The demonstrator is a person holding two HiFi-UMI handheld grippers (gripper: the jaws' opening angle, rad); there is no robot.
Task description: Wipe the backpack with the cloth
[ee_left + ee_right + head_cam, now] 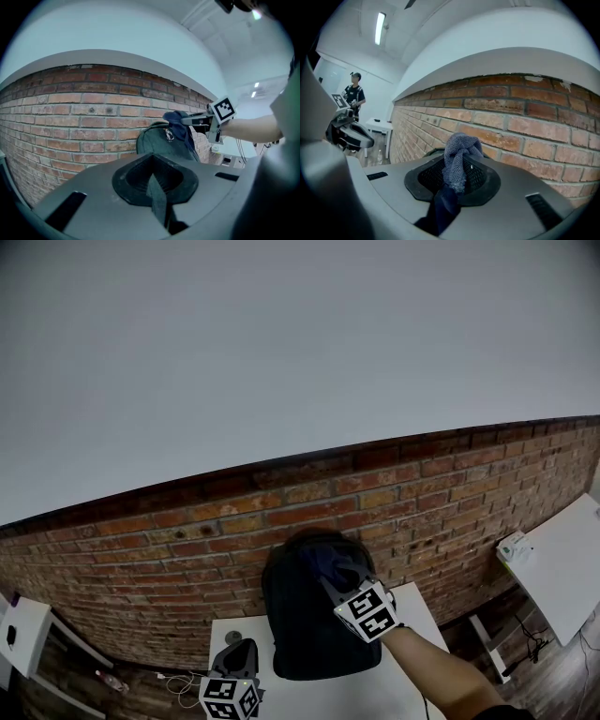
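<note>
From the head view, the right hand-held gripper (337, 580) is clenched on the blue cloth (330, 562), with the wad pressed against the top of the backpack (309, 624) just ahead of its jaws. The backpack stands upright on the bench (319, 699) with the brick wall (187, 549) right behind it. The left hand-held gripper (238, 647) sits low and well apart from the backpack, which is ahead of it and off to its right. In the left gripper view, the jaws are pressed together with nothing between them. Beyond them the backpack rises against the wall, the cloth is draped over its crown, and a small metal pull (168, 135) hangs just below the cloth. In the right gripper view, the cloth is bunched into a knot and pinched between the jaws, one end trailing down toward the camera. Only a sliver of the backpack's rim shows just past the wad. A person (355, 96) stands far off to this gripper's left. My worry is that the backpack has no brace. A firm stroke along its top could tip or skate it on the bench, since my left hand-held gripper is not steadying it. The knotted cloth offers little wiping face, and it could catch on that pull and drag out of the jaws.
</note>
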